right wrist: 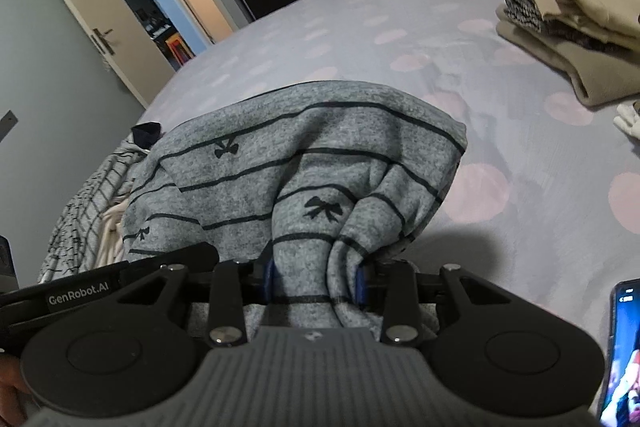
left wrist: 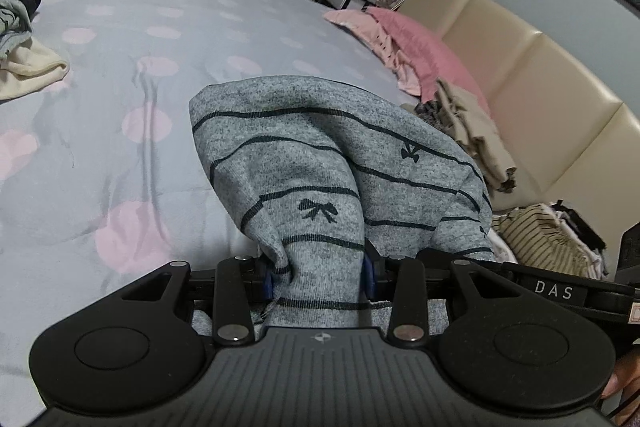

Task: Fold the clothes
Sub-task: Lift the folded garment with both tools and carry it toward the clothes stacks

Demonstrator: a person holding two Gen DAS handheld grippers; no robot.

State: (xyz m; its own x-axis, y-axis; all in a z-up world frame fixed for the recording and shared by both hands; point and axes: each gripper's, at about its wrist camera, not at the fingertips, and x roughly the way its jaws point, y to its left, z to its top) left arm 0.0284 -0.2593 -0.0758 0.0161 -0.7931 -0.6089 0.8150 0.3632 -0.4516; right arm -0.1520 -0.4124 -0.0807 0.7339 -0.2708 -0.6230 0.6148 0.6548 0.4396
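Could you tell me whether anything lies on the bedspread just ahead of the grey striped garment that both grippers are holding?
Nothing visible does: the bedspread ahead of the grey striped garment is bare. The stack of folded clothes and a loose pile sit off to the sides.

garment [left wrist: 320, 155] between both tools, above bed [left wrist: 160, 39]; folded stack [right wrist: 568, 27] right

Left gripper [left wrist: 318, 277] jaws clamped, right gripper [right wrist: 316, 281] jaws clamped
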